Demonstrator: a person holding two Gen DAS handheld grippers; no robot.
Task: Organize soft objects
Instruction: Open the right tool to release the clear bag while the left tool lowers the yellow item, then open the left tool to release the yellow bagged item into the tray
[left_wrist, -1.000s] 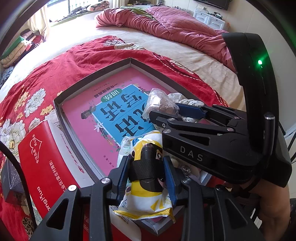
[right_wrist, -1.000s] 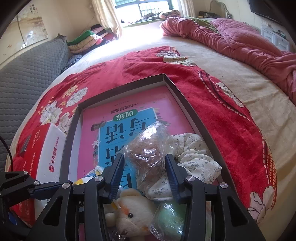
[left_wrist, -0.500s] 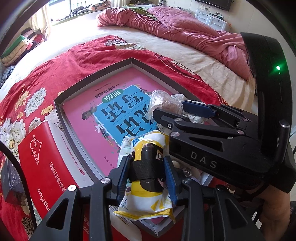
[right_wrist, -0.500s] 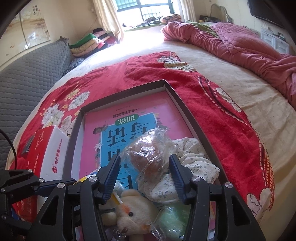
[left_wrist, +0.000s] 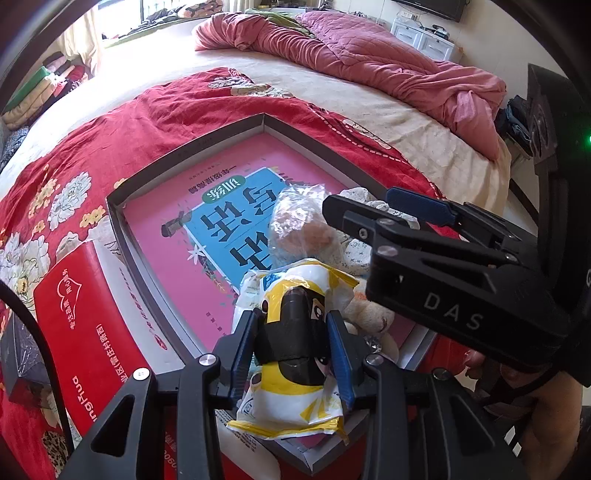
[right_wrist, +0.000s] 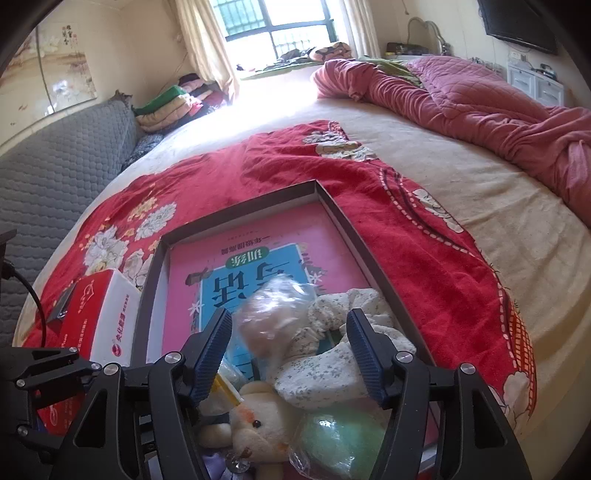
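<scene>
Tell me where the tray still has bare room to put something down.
Free: the far part of the tray, on the pink book up to the far rim. Crowded: the near corner, where the wrapped bun, floral cloth, plush bear and green bag pile up.

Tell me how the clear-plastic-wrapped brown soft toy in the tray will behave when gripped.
The clear-plastic-wrapped brown soft toy will probably squash easily; its plump shape looks soft. The glossy, crinkled wrap may slip against the pads. It looks light, so it might shift on the pink book if nudged.

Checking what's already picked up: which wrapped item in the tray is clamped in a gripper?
The yellow-and-white packet, pinched by the left gripper; the clear-bagged brown toy lies free.
</scene>
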